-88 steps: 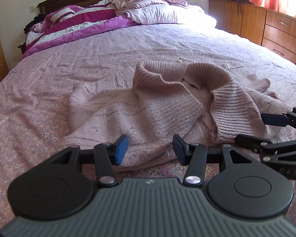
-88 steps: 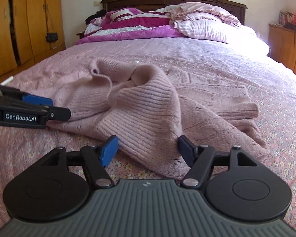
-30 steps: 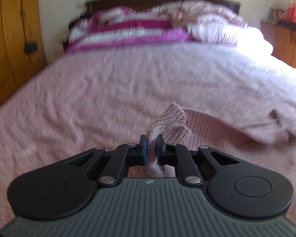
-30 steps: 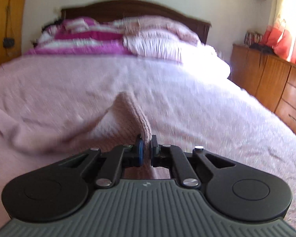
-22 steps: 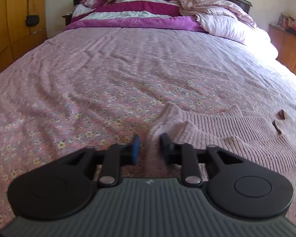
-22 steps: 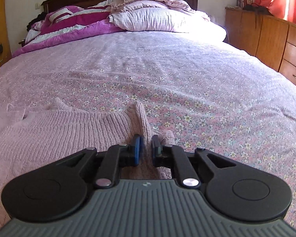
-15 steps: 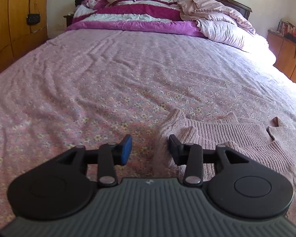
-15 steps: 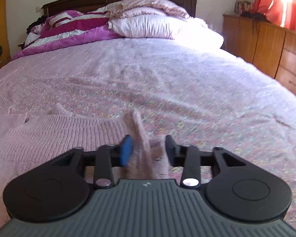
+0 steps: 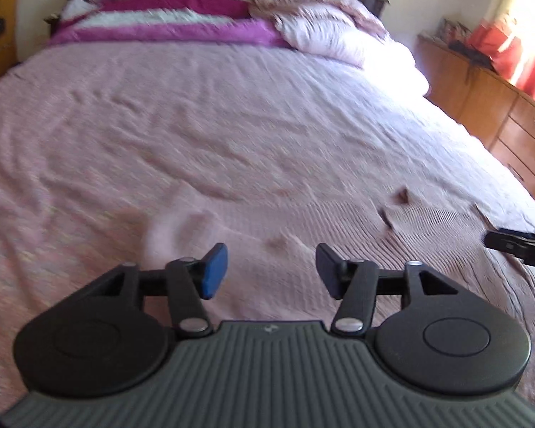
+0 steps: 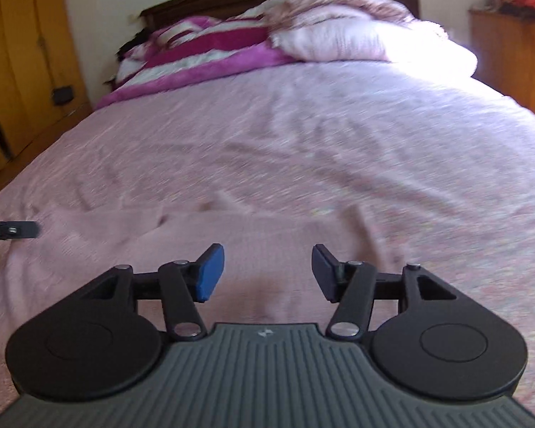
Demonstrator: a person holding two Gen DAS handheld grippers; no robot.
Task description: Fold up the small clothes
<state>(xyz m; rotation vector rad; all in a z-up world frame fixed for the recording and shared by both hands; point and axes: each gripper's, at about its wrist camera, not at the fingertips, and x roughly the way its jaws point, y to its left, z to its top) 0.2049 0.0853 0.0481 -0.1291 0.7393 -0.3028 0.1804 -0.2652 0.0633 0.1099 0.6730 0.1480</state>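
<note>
A pale pink knitted sweater (image 9: pixel 339 224) lies spread flat on the pink floral bedspread (image 9: pixel 196 114). My left gripper (image 9: pixel 271 271) is open and empty, just above the sweater's left part. My right gripper (image 10: pixel 267 271) is open and empty above the sweater's right part (image 10: pixel 196 239). The right gripper's tip shows at the right edge of the left wrist view (image 9: pixel 517 246). The left gripper's tip shows at the left edge of the right wrist view (image 10: pixel 10 230). Both views are motion-blurred.
Folded magenta and white blankets (image 9: pixel 167 18) and pink pillows (image 9: pixel 324 25) lie at the head of the bed. A wooden dresser (image 9: pixel 499 107) stands to the right. Wooden wardrobe doors (image 10: pixel 21 53) stand to the left.
Both grippers opened and let go of the sweater's corners. They have pulled back a little and opened wider. The sweater now lies flat.
</note>
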